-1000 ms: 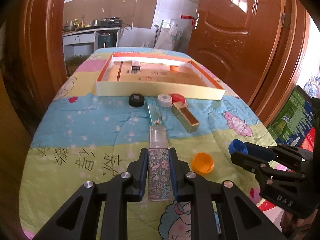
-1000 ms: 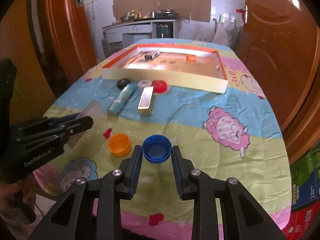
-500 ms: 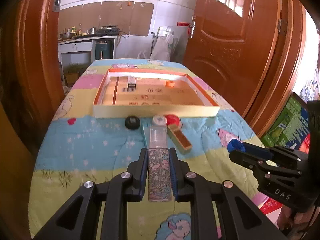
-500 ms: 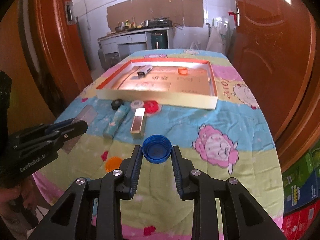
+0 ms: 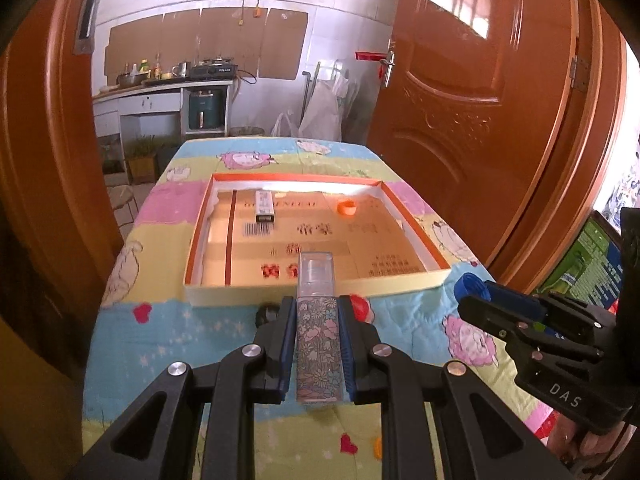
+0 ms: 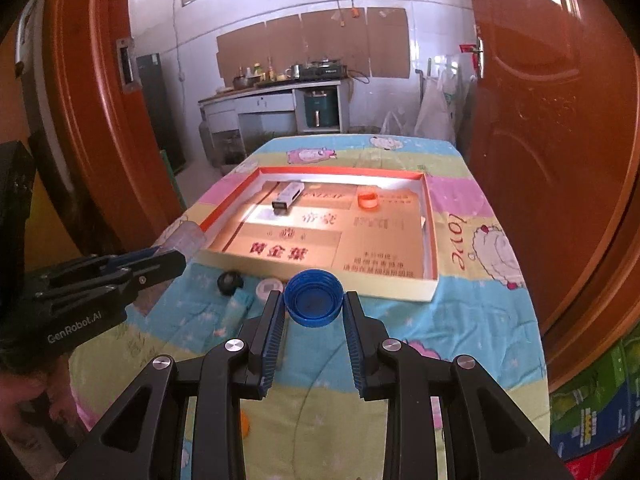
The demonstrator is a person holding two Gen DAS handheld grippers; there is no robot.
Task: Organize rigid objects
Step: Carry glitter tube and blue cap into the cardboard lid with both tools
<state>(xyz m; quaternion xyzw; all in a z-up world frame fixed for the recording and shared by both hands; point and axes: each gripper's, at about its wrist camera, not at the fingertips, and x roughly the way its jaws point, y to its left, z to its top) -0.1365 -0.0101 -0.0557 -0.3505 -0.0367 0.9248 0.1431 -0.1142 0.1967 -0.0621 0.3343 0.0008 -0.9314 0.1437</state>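
My left claw (image 5: 316, 344) is gripping the floral rectangular case with clear cap (image 5: 318, 336), hiding the black knob (image 5: 267, 314) (half cut off); my right claw (image 6: 314, 312) is clasping the blue ribbed plastic bottle cap (image 6: 314, 298), both before the orange-rimmed cardboard tray (image 6: 320, 276).

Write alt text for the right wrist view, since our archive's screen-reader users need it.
The right tool holds a blue bottle cap above a cartoon-print cloth, just short of a shallow orange-rimmed box containing a small white box and an orange cap. The left tool carries a clear-ended case at left.
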